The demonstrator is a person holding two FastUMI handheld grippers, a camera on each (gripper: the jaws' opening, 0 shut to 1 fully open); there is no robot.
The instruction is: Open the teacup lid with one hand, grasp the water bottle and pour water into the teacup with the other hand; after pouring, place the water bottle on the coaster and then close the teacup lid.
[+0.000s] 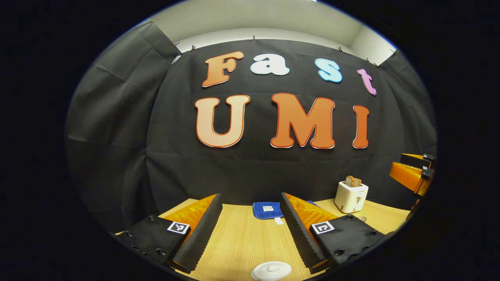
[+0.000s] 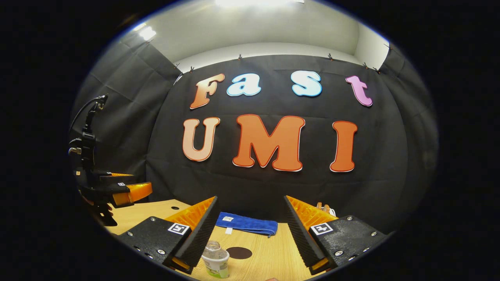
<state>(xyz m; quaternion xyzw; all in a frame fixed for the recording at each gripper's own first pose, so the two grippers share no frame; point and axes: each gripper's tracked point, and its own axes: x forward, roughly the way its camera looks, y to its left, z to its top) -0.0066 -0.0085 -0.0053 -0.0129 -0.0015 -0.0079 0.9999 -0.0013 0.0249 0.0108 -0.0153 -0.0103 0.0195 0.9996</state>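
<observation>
In the left gripper view my left gripper (image 1: 250,234) is open above the wooden table (image 1: 242,242), and the white teacup lid (image 1: 271,270) lies just below and between its fingers, untouched. In the right gripper view my right gripper (image 2: 244,232) is open too. The water bottle (image 2: 215,263), clear with a white and green label and no cap, stands close to its left finger, inside the gap. A dark round coaster (image 2: 239,253) lies on the table just past the bottle. The left gripper (image 2: 125,193) shows far left in this view, and the right gripper (image 1: 412,173) shows at the right edge of the left gripper view.
A folded blue cloth (image 1: 267,210) (image 2: 247,223) lies at the back of the table near the wall. A white toaster (image 1: 350,196) with bread in it stands at the back right.
</observation>
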